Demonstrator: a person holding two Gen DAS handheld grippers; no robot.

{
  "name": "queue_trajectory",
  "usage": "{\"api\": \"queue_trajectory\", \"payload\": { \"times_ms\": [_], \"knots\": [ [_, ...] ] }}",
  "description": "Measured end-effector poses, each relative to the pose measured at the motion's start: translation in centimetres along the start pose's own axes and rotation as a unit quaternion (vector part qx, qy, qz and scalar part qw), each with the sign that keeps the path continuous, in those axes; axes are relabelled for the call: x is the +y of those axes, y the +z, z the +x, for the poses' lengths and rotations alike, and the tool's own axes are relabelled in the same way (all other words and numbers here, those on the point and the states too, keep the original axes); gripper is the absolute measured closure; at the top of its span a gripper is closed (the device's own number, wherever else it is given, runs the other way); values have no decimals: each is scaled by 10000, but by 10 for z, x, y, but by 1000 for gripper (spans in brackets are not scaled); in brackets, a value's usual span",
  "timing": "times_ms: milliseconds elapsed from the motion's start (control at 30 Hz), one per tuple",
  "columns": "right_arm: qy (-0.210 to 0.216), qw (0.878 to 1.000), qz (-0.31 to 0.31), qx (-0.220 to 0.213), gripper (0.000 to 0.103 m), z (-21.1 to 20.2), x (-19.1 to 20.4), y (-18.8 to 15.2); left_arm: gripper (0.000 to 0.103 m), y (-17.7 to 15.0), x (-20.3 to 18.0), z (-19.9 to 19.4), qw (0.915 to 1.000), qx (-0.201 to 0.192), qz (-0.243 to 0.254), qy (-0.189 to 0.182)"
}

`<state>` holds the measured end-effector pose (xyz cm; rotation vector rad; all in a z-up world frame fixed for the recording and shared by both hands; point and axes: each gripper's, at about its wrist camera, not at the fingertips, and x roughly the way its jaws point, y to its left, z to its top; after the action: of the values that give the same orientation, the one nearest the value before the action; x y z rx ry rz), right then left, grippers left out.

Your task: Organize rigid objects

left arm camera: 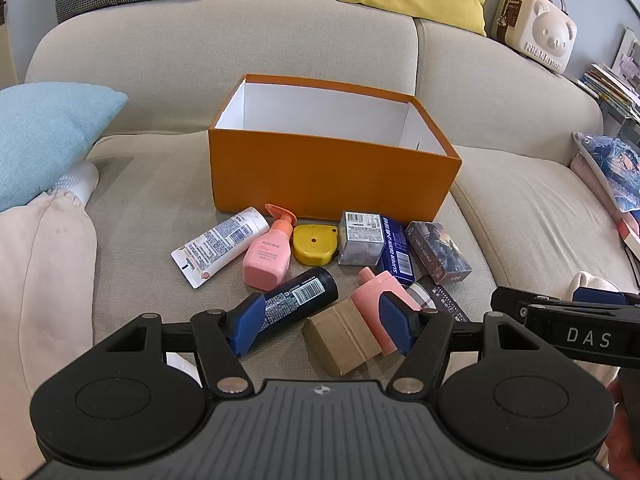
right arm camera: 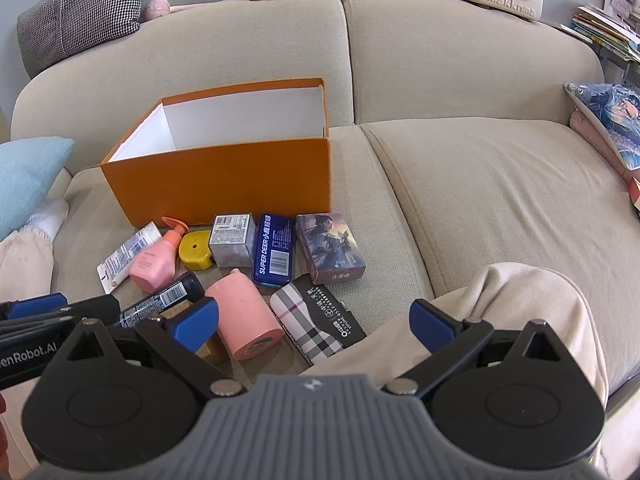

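Observation:
An open orange box [left arm camera: 332, 176] [right arm camera: 224, 184] stands on the beige sofa; its floor is hidden. In front of it lie a white tube [left arm camera: 220, 246], a pink pump bottle [left arm camera: 269, 256], a yellow case [left arm camera: 315, 244], a clear cube box [left arm camera: 360, 238], a blue tin [left arm camera: 395, 250], a card box [left arm camera: 438, 252], a black bottle [left arm camera: 298, 298], a pink cylinder bottle [right arm camera: 244, 320], a tan block [left arm camera: 342, 338] and a plaid case [right arm camera: 316, 322]. My left gripper [left arm camera: 322, 322] is open above the black bottle and tan block. My right gripper [right arm camera: 314, 322] is open above the plaid case.
A light blue cushion [left arm camera: 44, 136] and a socked foot [left arm camera: 76, 180] lie at the left. A person's trouser leg [right arm camera: 500, 320] lies at the right front. A printed cushion [right arm camera: 608, 120], books [right arm camera: 608, 28] and a bear case [left arm camera: 536, 28] sit at the right.

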<state>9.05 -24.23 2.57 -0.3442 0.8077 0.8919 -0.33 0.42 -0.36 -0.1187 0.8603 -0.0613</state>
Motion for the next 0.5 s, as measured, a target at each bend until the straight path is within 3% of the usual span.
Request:
{"api": "queue_trajectory", "payload": {
  "times_ms": [500],
  "knots": [
    [122, 9999, -60, -27, 2, 5, 5, 1, 26, -2, 4, 8, 9999, 107, -19, -41]
  ]
}}
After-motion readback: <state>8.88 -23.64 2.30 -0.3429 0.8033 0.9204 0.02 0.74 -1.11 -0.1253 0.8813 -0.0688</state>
